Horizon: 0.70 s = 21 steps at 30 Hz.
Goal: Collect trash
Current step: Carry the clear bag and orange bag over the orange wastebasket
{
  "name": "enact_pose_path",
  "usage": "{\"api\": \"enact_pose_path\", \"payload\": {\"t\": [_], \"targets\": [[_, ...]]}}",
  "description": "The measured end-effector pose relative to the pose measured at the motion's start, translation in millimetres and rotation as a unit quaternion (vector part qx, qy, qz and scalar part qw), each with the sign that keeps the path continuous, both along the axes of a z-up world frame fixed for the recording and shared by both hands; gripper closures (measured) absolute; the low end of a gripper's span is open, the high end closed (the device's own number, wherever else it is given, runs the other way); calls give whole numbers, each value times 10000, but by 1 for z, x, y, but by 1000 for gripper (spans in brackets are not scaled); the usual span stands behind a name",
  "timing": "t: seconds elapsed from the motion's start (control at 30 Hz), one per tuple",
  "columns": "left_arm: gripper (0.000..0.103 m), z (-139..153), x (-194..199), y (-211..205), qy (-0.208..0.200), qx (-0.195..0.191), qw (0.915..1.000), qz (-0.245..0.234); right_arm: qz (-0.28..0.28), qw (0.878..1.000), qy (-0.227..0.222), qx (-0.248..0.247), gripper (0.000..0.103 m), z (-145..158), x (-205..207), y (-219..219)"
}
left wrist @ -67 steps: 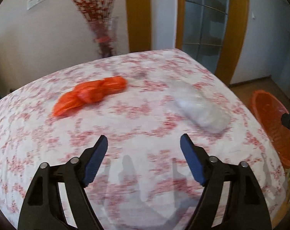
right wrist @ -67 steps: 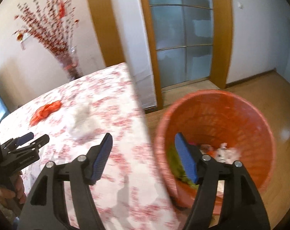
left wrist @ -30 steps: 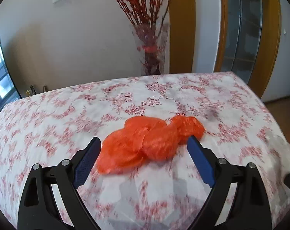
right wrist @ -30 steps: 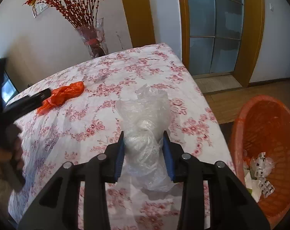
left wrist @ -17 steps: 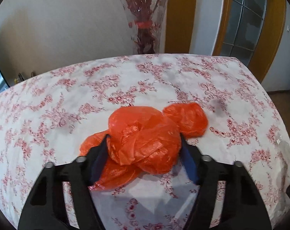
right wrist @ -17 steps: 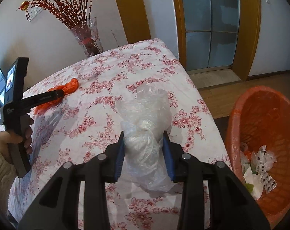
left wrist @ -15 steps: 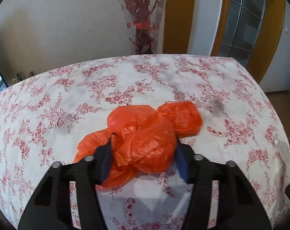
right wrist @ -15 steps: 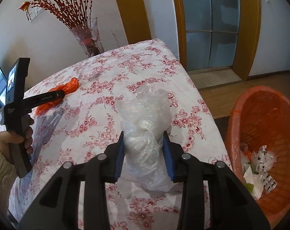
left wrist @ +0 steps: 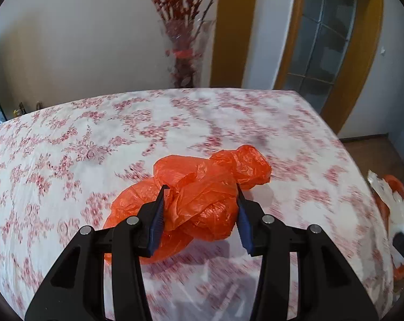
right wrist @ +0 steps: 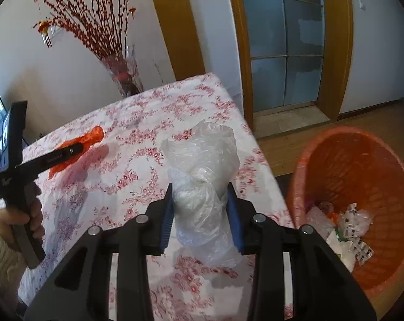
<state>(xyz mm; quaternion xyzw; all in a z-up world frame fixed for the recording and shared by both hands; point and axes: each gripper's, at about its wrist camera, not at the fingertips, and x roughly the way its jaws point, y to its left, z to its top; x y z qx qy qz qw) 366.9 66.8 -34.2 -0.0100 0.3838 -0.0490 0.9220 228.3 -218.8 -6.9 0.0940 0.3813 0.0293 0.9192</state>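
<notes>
My left gripper [left wrist: 200, 215] is shut on a crumpled orange plastic bag [left wrist: 202, 198] and holds it just above the floral tablecloth [left wrist: 68, 147]. My right gripper [right wrist: 200, 214] is shut on a clear plastic bag [right wrist: 202, 176] and holds it above the table's right edge. An orange trash basket [right wrist: 359, 165] stands on the floor to the right, with wrappers inside. The left gripper [right wrist: 68, 151] with the orange bag [right wrist: 93, 136] also shows in the right wrist view.
A glass vase of red branches [left wrist: 184, 53] stands at the table's far edge by the wall. A glass door with a wooden frame [right wrist: 287, 42] is behind the basket. The basket's rim [left wrist: 397, 187] and the clear bag [left wrist: 389, 195] show at the left wrist view's right edge.
My left gripper has closed on the orange bag and lifted it slightly. My right gripper, still holding the clear bag, has moved a little toward the basket.
</notes>
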Motion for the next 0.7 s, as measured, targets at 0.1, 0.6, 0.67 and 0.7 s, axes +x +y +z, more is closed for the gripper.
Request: {"api": "enact_pose_path", "payload": {"t": [0.1, 0.6, 0.67, 0.7], "targets": [[57, 8, -16, -12, -70, -104, 9997, -203, -97, 9999, -124, 1, 67, 8, -12, -8], [57, 33, -81, -105, -256, -357, 9907, -1291, -919, 9937, -607, -192, 67, 34, -67, -73], [57, 34, -87, -119, -269, -376, 9890, -1406, -1034, 9926, -611, -189, 67, 34, -73, -84], [57, 35, -91, -125, -285, -370, 9882, -1456, -1096, 9919, -611, -191, 67, 33, -76, -90]]}}
